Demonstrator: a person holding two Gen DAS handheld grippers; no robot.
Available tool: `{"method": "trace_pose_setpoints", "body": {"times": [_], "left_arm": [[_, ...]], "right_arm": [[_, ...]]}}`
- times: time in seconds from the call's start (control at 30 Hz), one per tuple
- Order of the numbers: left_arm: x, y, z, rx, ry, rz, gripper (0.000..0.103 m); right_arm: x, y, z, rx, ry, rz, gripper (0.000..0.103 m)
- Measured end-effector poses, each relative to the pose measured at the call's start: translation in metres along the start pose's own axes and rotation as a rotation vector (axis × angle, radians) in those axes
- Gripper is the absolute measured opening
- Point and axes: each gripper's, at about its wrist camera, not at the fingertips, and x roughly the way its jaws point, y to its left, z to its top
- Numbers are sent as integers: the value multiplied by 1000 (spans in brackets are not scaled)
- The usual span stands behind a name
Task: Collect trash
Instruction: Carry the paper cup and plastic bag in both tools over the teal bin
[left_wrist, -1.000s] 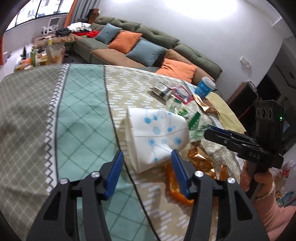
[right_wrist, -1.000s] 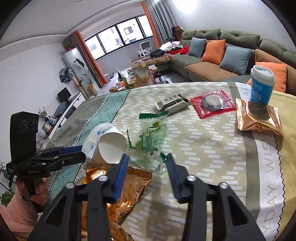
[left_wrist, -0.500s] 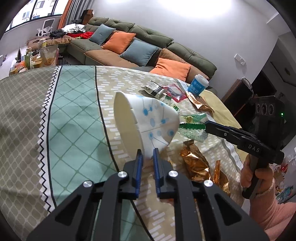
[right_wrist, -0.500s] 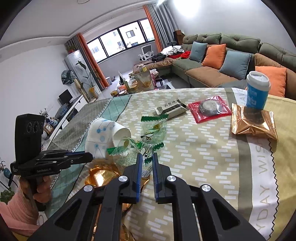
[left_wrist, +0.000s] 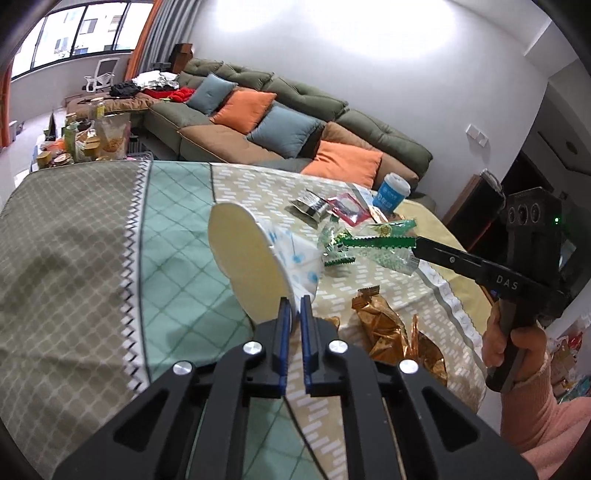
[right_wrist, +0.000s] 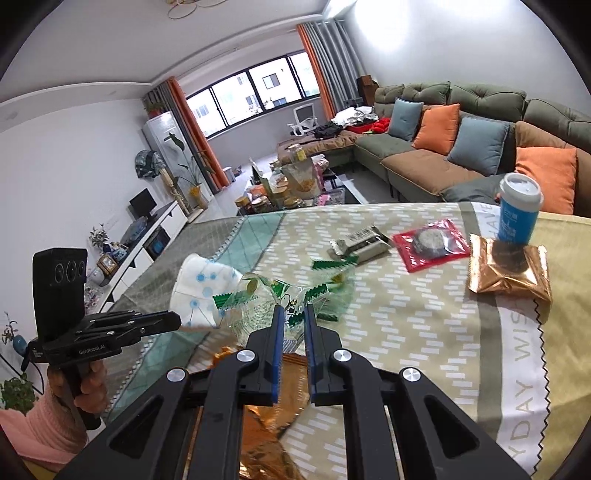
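My left gripper (left_wrist: 294, 300) is shut on the rim of a white paper cup (left_wrist: 247, 258) with blue dots, which it holds tilted above the tablecloth. The right wrist view shows the same gripper (right_wrist: 175, 320) and cup (right_wrist: 205, 284) at the left. My right gripper (right_wrist: 293, 311) is shut on a crinkled green-and-clear wrapper (right_wrist: 255, 306), lifted off the table. From the left wrist view, that wrapper (left_wrist: 376, 246) hangs from the right gripper (left_wrist: 417, 252). A crumpled gold wrapper (left_wrist: 384, 326) lies on the cloth below both.
Farther back on the patterned tablecloth (right_wrist: 406, 325) lie another green wrapper (right_wrist: 334, 271), a grey packet (right_wrist: 360, 242), a red packet (right_wrist: 430, 243) and a copper packet (right_wrist: 506, 269), on which a blue lidded cup (right_wrist: 517, 210) stands. A sofa (right_wrist: 461, 147) is behind the table.
Both grippers went from open to shut, the left on the cup's rim, the right on the green wrapper. Both have risen, lifting cup and wrapper off the cloth.
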Motion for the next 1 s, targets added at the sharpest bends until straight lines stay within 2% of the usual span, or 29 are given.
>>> {"method": "trace_pose_setpoints", "body": {"times": [0.6, 1.0], "left_arm": [[-80, 37, -37, -81, -75, 83, 7], [-161, 71, -57, -145, -200, 198, 7]], "right_arm": [[31, 62, 6, -86, 35, 150, 11], [70, 128, 4, -164, 92, 276, 11]]}}
